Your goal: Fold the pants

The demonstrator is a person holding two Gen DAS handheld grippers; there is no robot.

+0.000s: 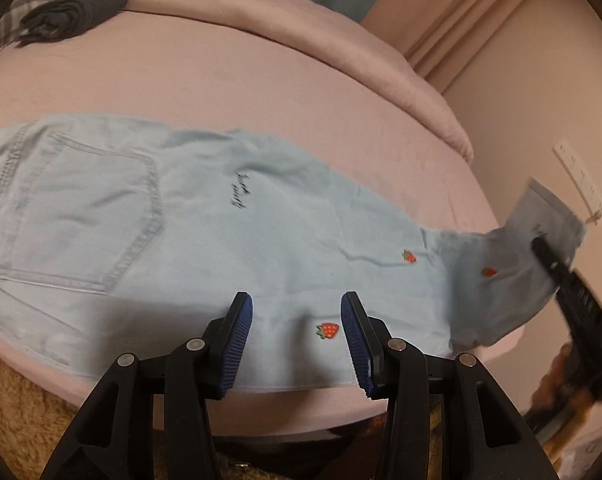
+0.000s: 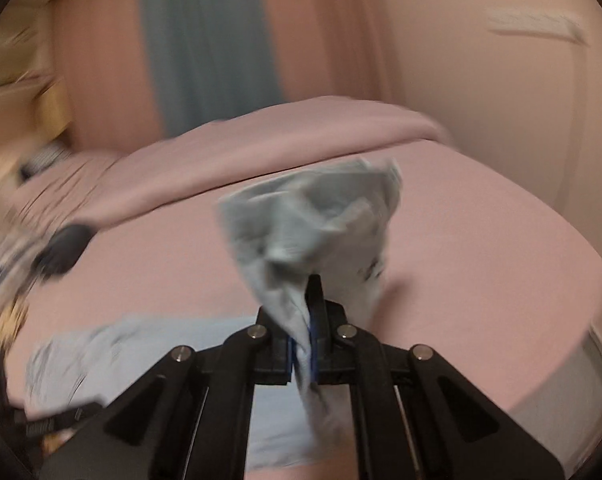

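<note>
The right wrist view is smeared by motion: the dark shape [image 2: 63, 250] at left on the bed [image 2: 481, 240] cannot be identified, nor the yellowish clutter behind it. The pants' [image 2: 313, 216] raised hem hides the tips of the right tongs [image 2: 305, 320]. In the left wrist view, the waistband end of the pants [image 1: 181, 220] runs off the left edge, their dark lettering [image 1: 240, 192] is too small to read, and the right tongs [image 1: 557, 268] appear only as a blurred black streak. The left tongs [image 1: 297, 312] hide the near hem.
</note>
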